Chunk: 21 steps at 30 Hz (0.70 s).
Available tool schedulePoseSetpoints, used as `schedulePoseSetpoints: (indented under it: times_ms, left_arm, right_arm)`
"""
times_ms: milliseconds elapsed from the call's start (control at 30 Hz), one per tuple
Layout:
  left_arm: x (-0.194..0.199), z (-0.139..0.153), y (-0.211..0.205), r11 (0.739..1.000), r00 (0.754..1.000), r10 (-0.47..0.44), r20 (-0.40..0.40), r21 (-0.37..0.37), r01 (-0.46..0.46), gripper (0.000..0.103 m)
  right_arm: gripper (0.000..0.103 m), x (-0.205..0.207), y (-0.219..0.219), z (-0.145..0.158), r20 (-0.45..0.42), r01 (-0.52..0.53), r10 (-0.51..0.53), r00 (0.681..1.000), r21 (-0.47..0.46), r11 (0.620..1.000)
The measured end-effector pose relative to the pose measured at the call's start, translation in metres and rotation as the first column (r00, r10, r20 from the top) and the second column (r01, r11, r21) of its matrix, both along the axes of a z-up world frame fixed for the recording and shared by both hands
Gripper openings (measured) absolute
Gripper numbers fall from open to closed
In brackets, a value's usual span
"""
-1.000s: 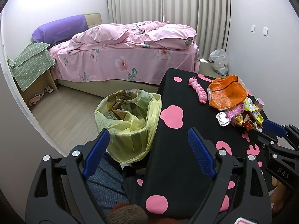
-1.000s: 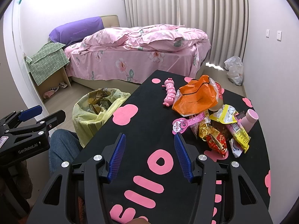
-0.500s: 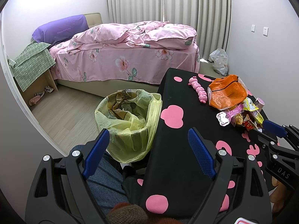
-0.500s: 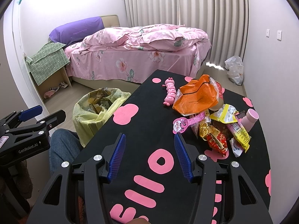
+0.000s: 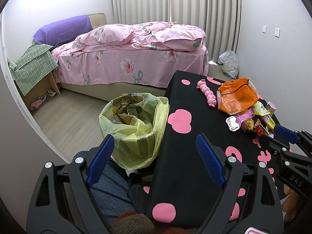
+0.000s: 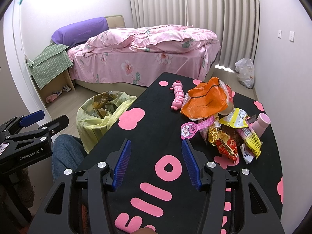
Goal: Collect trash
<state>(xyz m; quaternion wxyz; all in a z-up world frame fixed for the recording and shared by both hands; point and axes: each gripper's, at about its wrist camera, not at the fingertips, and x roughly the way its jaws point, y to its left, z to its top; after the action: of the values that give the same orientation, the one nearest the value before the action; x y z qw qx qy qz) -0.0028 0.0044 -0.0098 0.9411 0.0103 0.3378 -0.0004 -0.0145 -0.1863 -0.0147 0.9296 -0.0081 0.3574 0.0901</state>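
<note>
Both the left gripper [image 5: 154,152] and the right gripper [image 6: 155,157] hover wide apart and empty above the near table [image 6: 156,136], while the wrapper pile [image 6: 226,136] lies right of centre, well apart from the lined bin [image 6: 101,120] on the floor, positioned to receive it.

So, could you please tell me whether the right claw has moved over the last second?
No: the right claw sits unchanged against the pink ring printed on the table.

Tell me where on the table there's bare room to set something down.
Free: the black cloth between the trash bin side edge and the wrapper pile, ahead of the right gripper. Crowded: the far right, around the orange bag and pink cup.
</note>
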Motion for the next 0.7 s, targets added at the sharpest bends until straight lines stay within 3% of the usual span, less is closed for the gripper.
schedulePoseSetpoints:
  times_ms: [500, 700]
  left_arm:
    - [-0.002, -0.004, 0.004, 1.000, 1.000, -0.001, -0.006, -0.004, 0.001, 0.082]
    - [0.005, -0.003, -0.012, 0.999, 0.999, -0.052, 0.009, -0.004, 0.052, 0.082]
  right_arm:
    - [0.051, 0.000, 0.000, 0.000, 0.004, 0.003, -0.003, 1.000, -0.005, 1.000]
    - [0.051, 0.001, -0.021, 0.004, 0.074, 0.060, -0.056, 0.996, -0.054, 0.997]
